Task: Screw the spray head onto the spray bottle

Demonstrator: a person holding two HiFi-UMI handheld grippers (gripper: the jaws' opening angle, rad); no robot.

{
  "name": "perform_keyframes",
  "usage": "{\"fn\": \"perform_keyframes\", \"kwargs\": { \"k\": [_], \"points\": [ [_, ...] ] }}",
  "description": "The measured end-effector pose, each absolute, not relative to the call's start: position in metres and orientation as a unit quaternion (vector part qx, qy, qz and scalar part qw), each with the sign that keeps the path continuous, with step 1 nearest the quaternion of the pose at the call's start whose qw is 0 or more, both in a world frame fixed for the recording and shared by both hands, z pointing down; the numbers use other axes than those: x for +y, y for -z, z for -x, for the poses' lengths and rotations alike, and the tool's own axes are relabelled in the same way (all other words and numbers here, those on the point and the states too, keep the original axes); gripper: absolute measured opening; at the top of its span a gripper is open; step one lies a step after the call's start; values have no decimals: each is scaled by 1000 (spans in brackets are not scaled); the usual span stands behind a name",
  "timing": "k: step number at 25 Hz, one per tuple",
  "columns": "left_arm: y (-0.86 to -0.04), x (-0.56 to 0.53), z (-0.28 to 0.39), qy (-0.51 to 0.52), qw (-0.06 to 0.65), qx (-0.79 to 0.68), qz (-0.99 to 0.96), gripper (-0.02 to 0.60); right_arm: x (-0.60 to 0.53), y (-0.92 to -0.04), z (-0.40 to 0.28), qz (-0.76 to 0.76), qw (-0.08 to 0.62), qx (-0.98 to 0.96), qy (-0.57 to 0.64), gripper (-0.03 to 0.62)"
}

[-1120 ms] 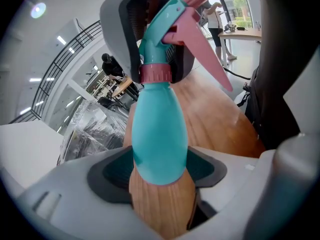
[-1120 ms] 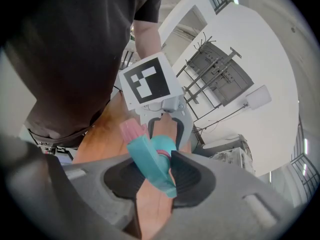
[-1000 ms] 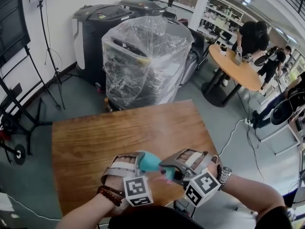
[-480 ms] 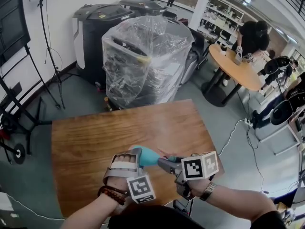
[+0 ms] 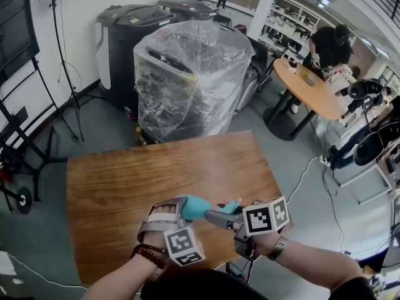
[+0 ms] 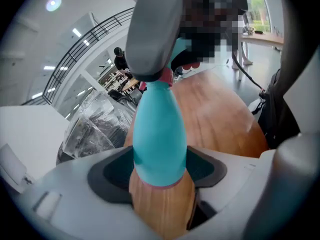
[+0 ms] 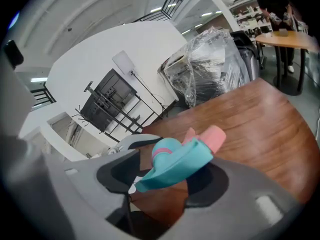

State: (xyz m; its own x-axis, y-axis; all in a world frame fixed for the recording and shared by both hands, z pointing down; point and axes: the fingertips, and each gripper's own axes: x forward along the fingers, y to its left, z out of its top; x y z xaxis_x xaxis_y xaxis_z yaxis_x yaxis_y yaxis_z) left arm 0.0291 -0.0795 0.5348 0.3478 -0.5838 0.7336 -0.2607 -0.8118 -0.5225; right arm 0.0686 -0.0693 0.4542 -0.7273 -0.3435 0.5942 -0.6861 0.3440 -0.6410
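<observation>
A teal spray bottle (image 5: pixel 195 206) lies nearly level over the wooden table (image 5: pixel 137 167), and my left gripper (image 5: pixel 174 212) is shut on its body. In the left gripper view the bottle (image 6: pixel 157 134) runs away from the jaws to a pink collar (image 6: pixel 165 77). The teal spray head (image 5: pixel 231 205) with its pink nozzle (image 7: pixel 212 134) sits at the bottle's neck. My right gripper (image 5: pixel 220 216) stands around that head (image 7: pixel 182 161). Its jaws have just been opening, and the pads no longer press on the head between them.
Both hands work over the table's near right corner, close to its front edge. Beyond the table stand a plastic-wrapped machine (image 5: pixel 187 74) and dark bins (image 5: pixel 128 36). People sit at a round table (image 5: pixel 309 89) at the right. A stand (image 5: pixel 62 67) is at the left.
My right hand has rolled over, so its marker cube has come from below to the top. The spray head's nozzle now shows above its fingers. The left gripper and bottle have hardly moved.
</observation>
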Motion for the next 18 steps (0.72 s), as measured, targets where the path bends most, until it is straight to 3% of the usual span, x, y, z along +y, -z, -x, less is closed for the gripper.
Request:
{"fn": "perform_keyframes", "kwargs": {
  "k": [3,8,16,18],
  "points": [
    [-535,-77,-32,485,132,262,824,350,-66,-448,-71,-313,176,-803,-475,265],
    [-534,-76,-33,492,161,259,816,350,-66,-441,-66,-304,173,-804,-480,268],
    [-532,-81,-31,481,152,269,821,350,-55,-434,-69,-282,270,-845,-365,264],
    [-531,-81,-30,480,153,270,821,350,-56,-434,-72,-282,297,-850,-331,207]
  ]
}}
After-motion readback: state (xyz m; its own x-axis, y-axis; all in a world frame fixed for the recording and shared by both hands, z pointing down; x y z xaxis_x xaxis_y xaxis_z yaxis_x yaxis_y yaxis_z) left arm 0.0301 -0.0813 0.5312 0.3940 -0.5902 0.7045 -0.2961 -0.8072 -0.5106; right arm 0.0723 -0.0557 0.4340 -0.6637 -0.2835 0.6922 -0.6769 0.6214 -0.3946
